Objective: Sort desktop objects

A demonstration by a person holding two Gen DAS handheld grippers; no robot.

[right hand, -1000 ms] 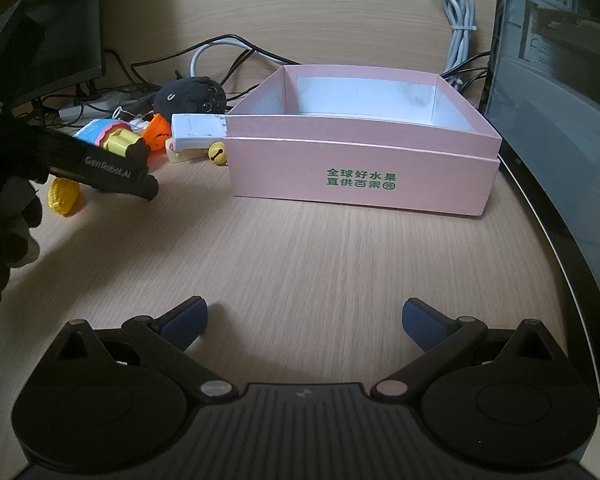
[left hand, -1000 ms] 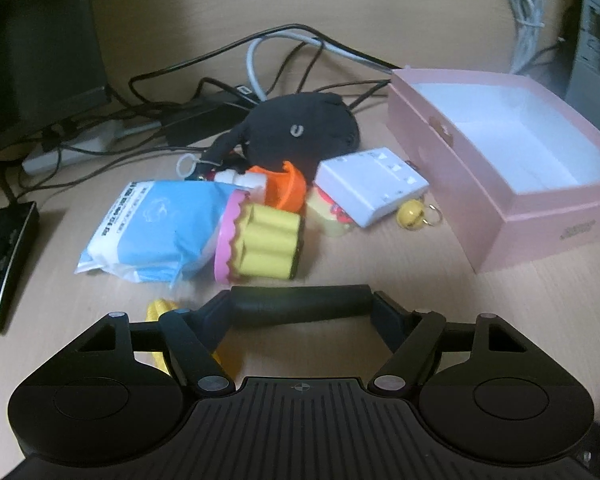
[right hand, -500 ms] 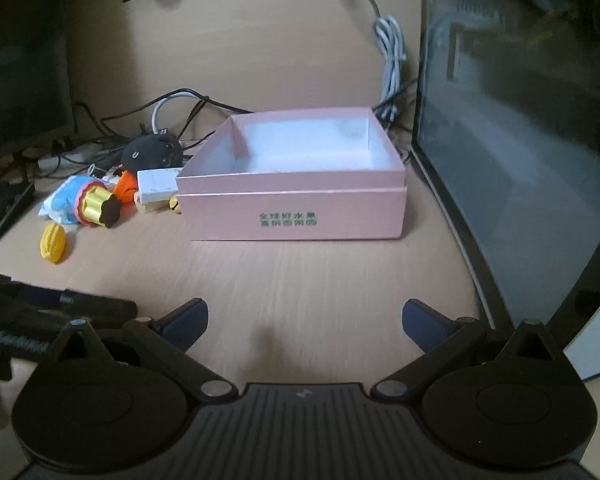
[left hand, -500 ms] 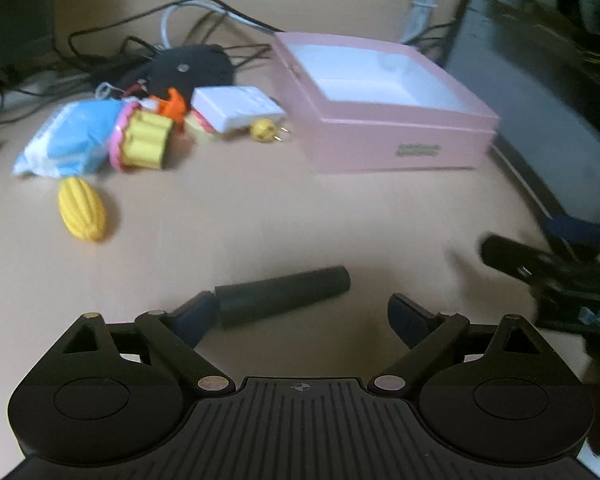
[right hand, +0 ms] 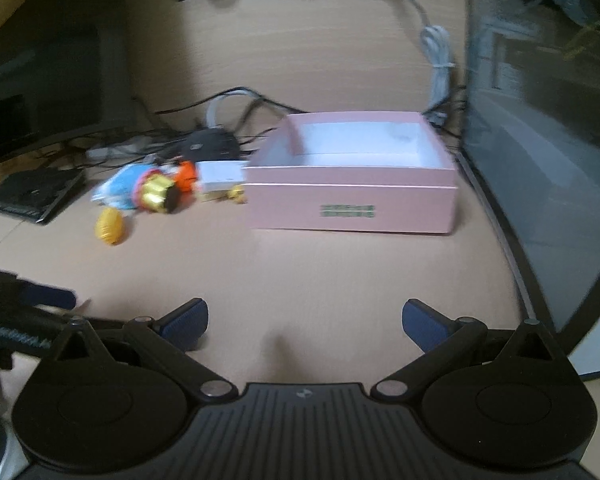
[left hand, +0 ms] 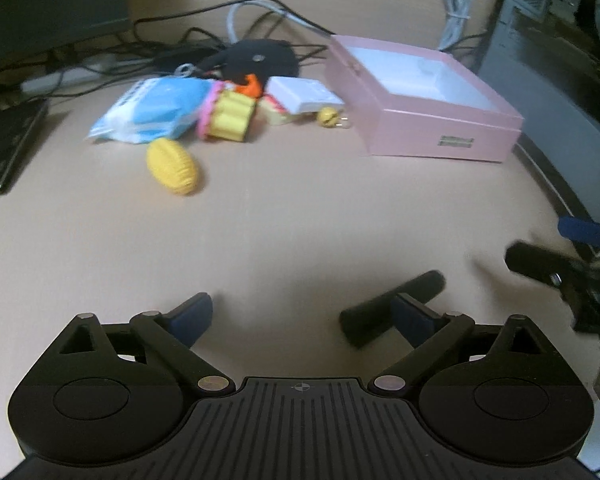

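Matte black cylinder (left hand: pixel 392 307) on wood-grain desk (left hand: pixel 300 220), left gripper (left hand: pixel 304 314) jaws opening

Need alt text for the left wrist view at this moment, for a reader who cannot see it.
The left gripper is opening over a wooden desk, with a black cylinder lying loose by its right finger. Farther back sit an empty pink box and, to its left, a clutter of small items including a yellow ridged toy and a blue packet. The right gripper shows at the right edge.
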